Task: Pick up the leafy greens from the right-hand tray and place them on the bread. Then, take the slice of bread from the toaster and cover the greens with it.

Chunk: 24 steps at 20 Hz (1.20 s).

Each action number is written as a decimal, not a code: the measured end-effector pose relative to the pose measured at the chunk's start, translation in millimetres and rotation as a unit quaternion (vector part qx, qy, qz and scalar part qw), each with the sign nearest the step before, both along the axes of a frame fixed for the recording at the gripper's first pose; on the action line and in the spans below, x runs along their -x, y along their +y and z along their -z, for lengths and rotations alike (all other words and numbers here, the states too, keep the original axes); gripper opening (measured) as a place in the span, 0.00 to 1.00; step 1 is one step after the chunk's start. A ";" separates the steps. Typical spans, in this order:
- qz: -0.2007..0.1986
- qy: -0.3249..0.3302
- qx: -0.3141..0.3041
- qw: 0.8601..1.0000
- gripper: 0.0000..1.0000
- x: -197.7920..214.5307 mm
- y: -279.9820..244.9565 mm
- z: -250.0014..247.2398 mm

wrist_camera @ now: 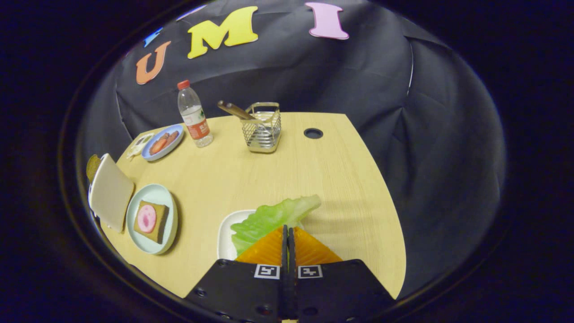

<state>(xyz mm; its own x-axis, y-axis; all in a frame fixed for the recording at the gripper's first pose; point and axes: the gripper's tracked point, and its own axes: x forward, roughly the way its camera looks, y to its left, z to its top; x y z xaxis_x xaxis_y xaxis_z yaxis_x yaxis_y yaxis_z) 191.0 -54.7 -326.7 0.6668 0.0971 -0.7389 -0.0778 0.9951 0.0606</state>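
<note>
One crinkled green lettuce leaf (273, 217) sits pinched at the gripper (287, 231) tips, over the white rectangular tray (224, 233).
Keep the fingers closed on it — carry left, level, to the brown bread slice (152, 221) on the pale green plate (154, 193).

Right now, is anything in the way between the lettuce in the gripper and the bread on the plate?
Nothing visible. The gripper is shut on the lettuce leaf over the white tray; only bare table lies between it and the bread on the pale plate.
</note>
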 end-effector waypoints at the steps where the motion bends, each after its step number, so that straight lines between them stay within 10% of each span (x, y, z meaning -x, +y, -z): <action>1: 0.005 -0.008 0.002 1.000 0.00 2.1 3.3 -9.0; 11: 0.031 -0.057 0.019 0.998 0.00 45.1 84.0 -91.0; 24: -0.055 -0.054 -0.031 0.997 0.00 73.7 313.7 -114.2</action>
<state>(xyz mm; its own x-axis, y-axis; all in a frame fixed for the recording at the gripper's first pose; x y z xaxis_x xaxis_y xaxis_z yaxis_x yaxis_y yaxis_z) 117.3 259.0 -212.5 0.7253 0.2174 -0.6532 -0.1954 0.9748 0.1075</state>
